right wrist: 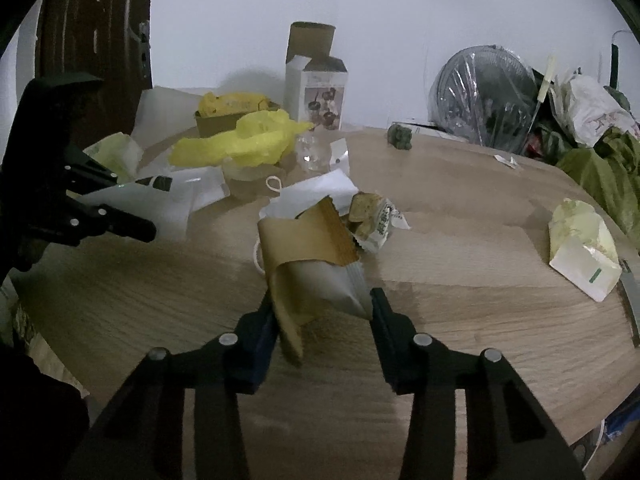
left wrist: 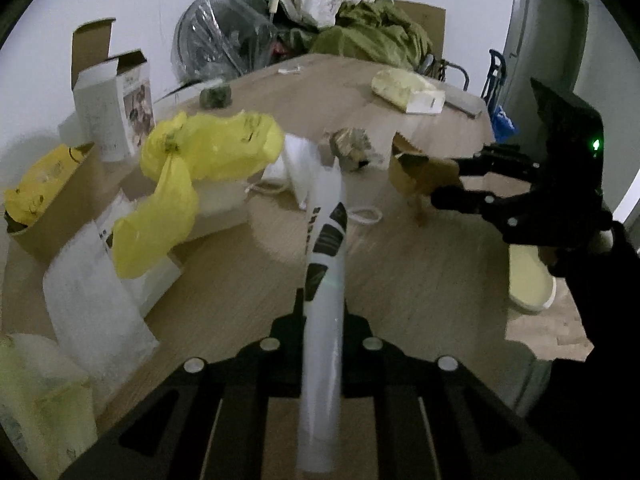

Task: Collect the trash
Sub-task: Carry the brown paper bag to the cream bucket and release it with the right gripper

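White wrapper (left wrist: pixel 322 320) pinched between left fingers (left wrist: pixel 296 312); brown paper (right wrist: pixel 304 240) between right fingers (right wrist: pixel 264 320)

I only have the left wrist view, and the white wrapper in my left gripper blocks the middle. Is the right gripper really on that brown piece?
Observer: Yes. In the right wrist view the right gripper has a finger against each side of the brown packet, which has a grey-white part your view hides.
Operator: Anything else caught in it?
Observer: No. The crumpled snack wrapper lies just behind the packet on the table, beyond the fingertips.
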The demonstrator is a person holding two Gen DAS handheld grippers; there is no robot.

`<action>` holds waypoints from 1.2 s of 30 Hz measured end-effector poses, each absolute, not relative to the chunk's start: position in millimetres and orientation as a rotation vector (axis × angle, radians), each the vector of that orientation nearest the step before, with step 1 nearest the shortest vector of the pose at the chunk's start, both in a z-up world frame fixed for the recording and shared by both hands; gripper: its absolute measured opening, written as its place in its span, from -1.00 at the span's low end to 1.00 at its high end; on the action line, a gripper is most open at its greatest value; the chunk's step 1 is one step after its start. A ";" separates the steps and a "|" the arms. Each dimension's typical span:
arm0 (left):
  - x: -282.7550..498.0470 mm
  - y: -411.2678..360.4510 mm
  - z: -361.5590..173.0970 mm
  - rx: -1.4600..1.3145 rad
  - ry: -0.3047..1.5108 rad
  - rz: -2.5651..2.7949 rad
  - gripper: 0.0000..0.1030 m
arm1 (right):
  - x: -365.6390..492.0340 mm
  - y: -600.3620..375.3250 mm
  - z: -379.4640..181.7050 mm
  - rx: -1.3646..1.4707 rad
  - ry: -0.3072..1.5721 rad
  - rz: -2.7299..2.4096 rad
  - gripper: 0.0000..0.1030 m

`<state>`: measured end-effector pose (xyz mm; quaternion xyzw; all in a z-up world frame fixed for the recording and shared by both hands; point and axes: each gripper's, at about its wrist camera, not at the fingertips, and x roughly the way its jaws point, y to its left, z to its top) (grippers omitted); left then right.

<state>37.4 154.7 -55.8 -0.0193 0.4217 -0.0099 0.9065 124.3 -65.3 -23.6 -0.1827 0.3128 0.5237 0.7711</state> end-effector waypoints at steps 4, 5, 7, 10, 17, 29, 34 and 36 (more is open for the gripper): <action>35.8 142.2 -44.6 -0.043 0.821 -0.021 -0.82 | 121.5 -73.8 -17.5 -0.379 0.661 1.130 -0.23; 35.7 138.9 -42.3 -0.041 0.811 -0.019 -0.82 | 120.9 -76.8 -15.7 -0.375 0.656 1.127 -0.23; 36.9 130.9 -38.4 -0.036 0.793 -0.020 -0.82 | 119.9 -83.6 -11.5 -0.365 0.648 1.120 -0.23; 39.5 120.1 -33.8 -0.041 0.767 -0.026 -0.82 | 118.7 -94.6 -5.3 -0.346 0.633 1.107 -0.23; 47.2 92.2 -22.5 -0.034 0.714 -0.068 -0.82 | 115.2 -125.7 6.5 -0.318 0.607 1.064 -0.23; 65.6 46.4 -16.5 0.003 0.695 -0.184 -0.82 | 106.4 -186.9 14.9 -0.282 0.603 0.952 -0.23; 73.2 29.1 -15.3 0.008 0.687 -0.235 -0.82 | 106.8 -217.6 13.0 -0.273 0.622 0.875 -0.23; 76.0 22.9 -16.2 0.012 0.689 -0.257 -0.82 | 106.6 -229.4 12.1 -0.263 0.634 0.845 -0.22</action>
